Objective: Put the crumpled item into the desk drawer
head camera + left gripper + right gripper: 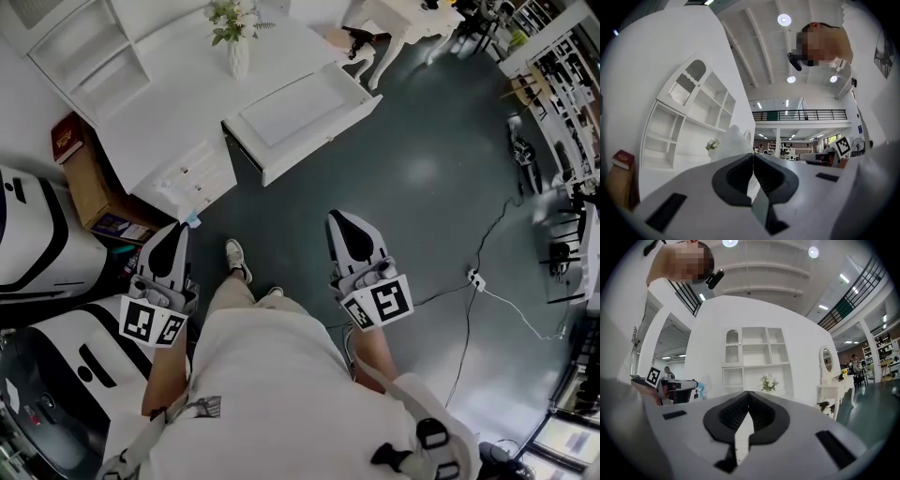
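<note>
The white desk (178,89) stands ahead of me with its drawer (300,117) pulled out over the dark floor, and the drawer looks empty. My left gripper (178,234) hangs at waist height, short of the desk's front corner. It is shut on a pale, bluish-white crumpled item (191,219) that sticks out past the jaw tips. In the left gripper view the crumpled item (731,142) bulges above the closed left gripper (753,157). My right gripper (345,225) is shut and holds nothing, below the drawer. Its pads meet in the right gripper view (749,393).
A vase of flowers (236,37) and a white shelf unit (84,47) stand on the desk. A red book (67,136) rests on a cardboard box (94,187) at the left, beside white machines (37,244). A cable (487,281) runs across the floor at the right.
</note>
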Tool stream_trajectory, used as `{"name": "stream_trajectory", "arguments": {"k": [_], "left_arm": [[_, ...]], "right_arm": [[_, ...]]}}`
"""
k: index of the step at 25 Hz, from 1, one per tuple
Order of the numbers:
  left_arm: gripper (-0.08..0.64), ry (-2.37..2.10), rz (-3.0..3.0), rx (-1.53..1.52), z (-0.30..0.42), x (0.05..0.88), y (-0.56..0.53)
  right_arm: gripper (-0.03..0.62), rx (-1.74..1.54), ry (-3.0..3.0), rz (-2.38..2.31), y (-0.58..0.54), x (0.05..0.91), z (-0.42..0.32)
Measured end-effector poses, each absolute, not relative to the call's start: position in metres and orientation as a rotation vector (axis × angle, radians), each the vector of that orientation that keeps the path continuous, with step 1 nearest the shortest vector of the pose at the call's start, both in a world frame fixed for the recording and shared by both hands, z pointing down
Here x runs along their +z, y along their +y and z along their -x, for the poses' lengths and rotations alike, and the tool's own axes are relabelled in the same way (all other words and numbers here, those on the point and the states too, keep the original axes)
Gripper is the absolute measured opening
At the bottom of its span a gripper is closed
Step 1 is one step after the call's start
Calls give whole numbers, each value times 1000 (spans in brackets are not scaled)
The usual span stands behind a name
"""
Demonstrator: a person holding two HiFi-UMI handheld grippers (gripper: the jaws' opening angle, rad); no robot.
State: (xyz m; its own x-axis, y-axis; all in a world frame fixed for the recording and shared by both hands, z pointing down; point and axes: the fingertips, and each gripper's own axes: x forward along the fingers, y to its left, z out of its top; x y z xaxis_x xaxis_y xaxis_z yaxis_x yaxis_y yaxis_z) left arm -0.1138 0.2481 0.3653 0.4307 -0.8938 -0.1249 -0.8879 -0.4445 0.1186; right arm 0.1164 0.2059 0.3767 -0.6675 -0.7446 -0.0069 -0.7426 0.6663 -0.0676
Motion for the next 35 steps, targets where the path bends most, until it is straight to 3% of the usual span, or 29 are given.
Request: {"name": "stream_trajectory", "arguments": {"k": [11,26,35], "left_arm": [[20,-1538,-2653,-294,129,377,124],[20,-1382,-2655,-360,210,384,-30],[20,-1253,-2684,-328,198,396,-71]], "right_arm": [[9,-114,2834,1365,106,386,-104],[9,-26,2885,1467,-29,358,-12],[9,-79,2859,1579,-56,366,-16]]}}
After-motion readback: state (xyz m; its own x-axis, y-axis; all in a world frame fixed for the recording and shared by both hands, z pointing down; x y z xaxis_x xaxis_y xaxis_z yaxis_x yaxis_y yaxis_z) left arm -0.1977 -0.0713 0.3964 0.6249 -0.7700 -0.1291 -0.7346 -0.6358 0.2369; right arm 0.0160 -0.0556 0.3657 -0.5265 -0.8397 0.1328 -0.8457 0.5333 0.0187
